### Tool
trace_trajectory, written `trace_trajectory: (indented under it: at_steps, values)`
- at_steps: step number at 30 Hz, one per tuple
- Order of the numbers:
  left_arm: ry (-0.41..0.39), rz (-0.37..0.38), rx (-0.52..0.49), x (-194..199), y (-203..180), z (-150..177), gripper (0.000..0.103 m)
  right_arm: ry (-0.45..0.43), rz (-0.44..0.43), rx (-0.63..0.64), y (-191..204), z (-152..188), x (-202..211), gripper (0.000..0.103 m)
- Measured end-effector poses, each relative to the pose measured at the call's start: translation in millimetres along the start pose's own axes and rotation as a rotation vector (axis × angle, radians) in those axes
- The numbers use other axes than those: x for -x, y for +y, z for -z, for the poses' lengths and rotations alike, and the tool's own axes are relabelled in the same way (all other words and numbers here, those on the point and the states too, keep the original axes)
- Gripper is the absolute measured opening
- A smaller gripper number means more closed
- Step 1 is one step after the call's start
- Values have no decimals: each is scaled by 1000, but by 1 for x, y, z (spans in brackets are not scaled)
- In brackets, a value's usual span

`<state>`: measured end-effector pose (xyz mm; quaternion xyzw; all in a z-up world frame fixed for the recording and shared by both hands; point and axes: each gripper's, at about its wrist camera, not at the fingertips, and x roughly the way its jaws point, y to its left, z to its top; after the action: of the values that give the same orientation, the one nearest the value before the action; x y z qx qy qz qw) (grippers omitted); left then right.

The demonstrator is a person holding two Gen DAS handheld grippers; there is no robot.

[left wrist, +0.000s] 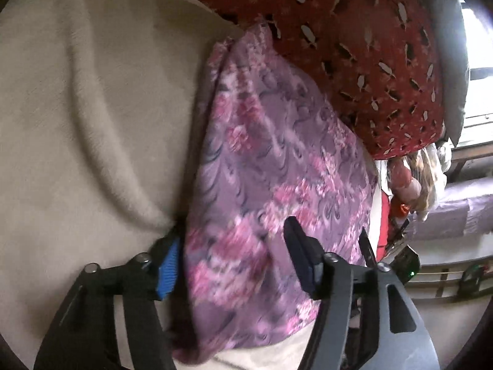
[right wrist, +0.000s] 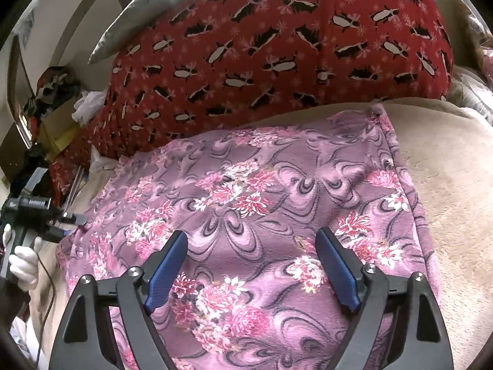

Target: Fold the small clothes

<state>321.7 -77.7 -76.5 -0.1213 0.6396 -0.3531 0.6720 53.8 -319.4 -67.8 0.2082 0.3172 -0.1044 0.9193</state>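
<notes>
One purple floral garment point(right wrist: 262, 203) is lying flat on the beige blanket point(right wrist: 446, 185), its far edge butting against one red penguin-print cushion point(right wrist: 277, 46) at 12 o'clock in the right wrist view.

Right gripper point(right wrist: 251, 265) is hovering over the near half of the cloth, jaws spread wide, nothing held; both blue pads point(right wrist: 166, 271) are showing clear of the fabric.

Left gripper point(left wrist: 231, 246) is also standing wide open and holding nothing, as far as the blurred frame is showing. Its left finger is sitting beyond the garment's edge over blanket at 9 o'clock; its right finger is over the cloth. In the right wrist view the left gripper point(right wrist: 66, 220) is appearing at 9 o'clock, tips at the garment's left edge, a white-gloved hand point(right wrist: 23, 262) behind it.

Key relation: the garment is spreading from the right gripper toward 12 o'clock, long axis apparently running 9 to 3. The left gripper is straddling the left edge and looks the nearer to a graspable border; the right edge is lying at about 2 o'clock from the right gripper.

Count: garments 1, grippers 2, cushions 1. Fold judged not yet begun at this edge.
</notes>
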Motion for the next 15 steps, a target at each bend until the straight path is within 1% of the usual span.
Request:
trace_trajectory:
  at_steps: [1, 2, 3, 4, 5, 6, 8, 12, 15]
  values:
    - [2, -13, -9, -3, -4, 0, 65, 0, 0, 0, 0, 0, 0, 87]
    - [-13, -20, -29, -4, -9, 1, 65, 0, 0, -1, 0, 0, 0, 87]
    - [-19, -41, -61, -5, -16, 5, 64, 0, -1, -1, 0, 0, 0, 87]
    - [-24, -51, -81, -5, -20, 8, 51, 0, -2, -2, -1, 0, 0, 87]
    - [-25, -67, -102, -6, -25, 10, 26, 0, -1, -2, 0, 0, 0, 87]
    - [-20, -86, -120, -6, -28, 12, 22, 0, -2, -2, 0, 0, 0, 87]
    - [-40, -100, -118, -2, -32, 17, 18, -1, -7, -7, -1, 1, 0, 87]
    - [-68, -62, -85, 13, -42, 21, 15, 19, 0, -13, 0, -3, 0, 87]
    - [-83, -46, -80, 25, -62, 23, 14, 45, 8, -24, 1, -9, 0, 87]
